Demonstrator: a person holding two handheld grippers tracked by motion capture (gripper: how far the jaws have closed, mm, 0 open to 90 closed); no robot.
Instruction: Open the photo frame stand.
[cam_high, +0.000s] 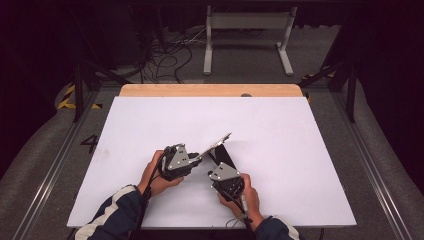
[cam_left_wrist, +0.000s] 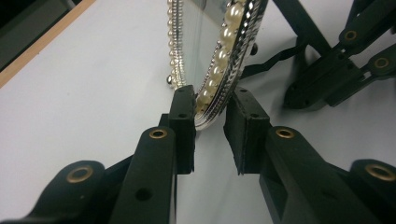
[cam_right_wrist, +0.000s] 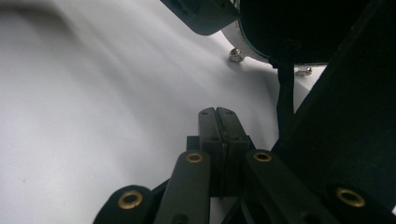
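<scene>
Left gripper (cam_left_wrist: 209, 122) loosened around the pearl-rimmed picture frame (cam_left_wrist: 219, 60); right gripper (cam_right_wrist: 218, 116) clenched, nothing between its jaws.

Each black two-jaw gripper, left (cam_high: 199, 159) and right (cam_high: 212, 171), carries a grey three-cornered plate. Brass-coloured rivets mark the jaw linkages. Sleeves are dark navy with white stripes.

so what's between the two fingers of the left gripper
In the left gripper view, the corner of the pearl-trimmed silver picture frame sits between the left gripper fingers, touching the left one, a gap beside the right.
</scene>
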